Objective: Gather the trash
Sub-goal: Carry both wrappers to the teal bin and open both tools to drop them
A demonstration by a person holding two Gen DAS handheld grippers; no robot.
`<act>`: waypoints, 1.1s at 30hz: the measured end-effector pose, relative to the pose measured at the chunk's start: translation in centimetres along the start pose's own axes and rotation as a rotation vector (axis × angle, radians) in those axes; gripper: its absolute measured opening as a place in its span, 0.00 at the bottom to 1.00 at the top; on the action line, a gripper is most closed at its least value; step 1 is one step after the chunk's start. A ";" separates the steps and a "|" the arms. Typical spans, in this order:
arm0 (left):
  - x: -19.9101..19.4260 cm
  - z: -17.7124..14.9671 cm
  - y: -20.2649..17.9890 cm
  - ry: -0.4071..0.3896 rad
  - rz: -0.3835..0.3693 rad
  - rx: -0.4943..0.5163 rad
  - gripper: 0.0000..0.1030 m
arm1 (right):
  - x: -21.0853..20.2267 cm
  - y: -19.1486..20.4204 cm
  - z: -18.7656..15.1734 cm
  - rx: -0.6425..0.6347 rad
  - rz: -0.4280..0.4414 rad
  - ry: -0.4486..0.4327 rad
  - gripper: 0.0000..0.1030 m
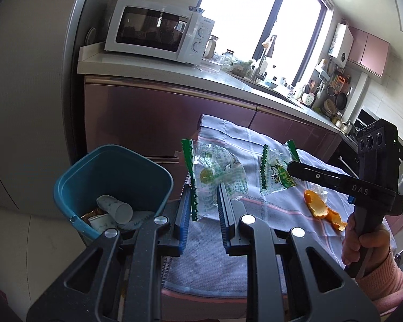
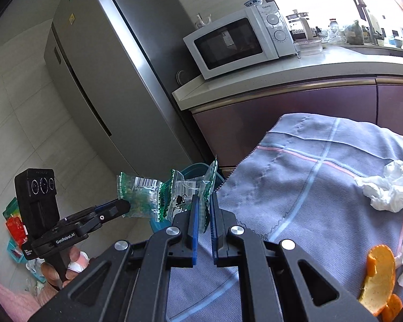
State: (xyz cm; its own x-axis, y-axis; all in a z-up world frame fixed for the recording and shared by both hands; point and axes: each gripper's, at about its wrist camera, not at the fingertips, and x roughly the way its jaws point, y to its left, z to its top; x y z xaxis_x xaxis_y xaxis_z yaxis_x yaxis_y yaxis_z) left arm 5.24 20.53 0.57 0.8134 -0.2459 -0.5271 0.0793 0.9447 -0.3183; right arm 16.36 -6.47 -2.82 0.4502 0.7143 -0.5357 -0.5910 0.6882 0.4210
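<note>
My left gripper (image 1: 202,196) holds a clear green-edged snack wrapper (image 1: 215,177) between its blue pads, just right of the blue trash bin (image 1: 67,187). The bin holds paper cups (image 1: 115,208) and other scraps. My right gripper (image 2: 203,209) is shut on a second green-edged wrapper (image 2: 182,196) over the table's left edge; it shows in the left wrist view (image 1: 295,167) with that wrapper (image 1: 276,174). The left gripper (image 2: 121,206) and its wrapper (image 2: 139,196) show in the right wrist view. Orange peel (image 1: 322,210) lies on the grey cloth (image 1: 228,255).
Crumpled white tissue (image 2: 389,190) and orange peel (image 2: 378,276) lie on the cloth at the right. A counter with a white microwave (image 1: 158,32) stands behind, a fridge (image 2: 99,67) to the left. Coloured packets (image 2: 13,222) lie on the floor.
</note>
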 end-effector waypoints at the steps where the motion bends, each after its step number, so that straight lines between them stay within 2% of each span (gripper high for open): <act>1: -0.1 0.0 0.3 -0.002 0.004 -0.004 0.19 | 0.5 0.2 0.2 -0.002 0.001 0.006 0.06; 17: 1.2 0.5 6.0 0.004 0.115 -0.081 0.19 | 8.3 3.8 1.9 -0.078 0.014 0.107 0.06; 33: 6.2 -0.3 9.6 0.087 0.189 -0.123 0.19 | 15.7 4.4 2.1 -0.125 -0.072 0.239 0.07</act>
State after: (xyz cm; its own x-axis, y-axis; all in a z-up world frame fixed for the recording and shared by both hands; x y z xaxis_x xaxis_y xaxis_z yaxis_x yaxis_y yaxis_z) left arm 10.89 28.04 -5.95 0.7540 -0.0901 -0.6506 -0.1447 0.9434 -0.2983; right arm 22.26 8.00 -7.81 0.3321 0.6034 -0.7250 -0.6475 0.7048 0.2899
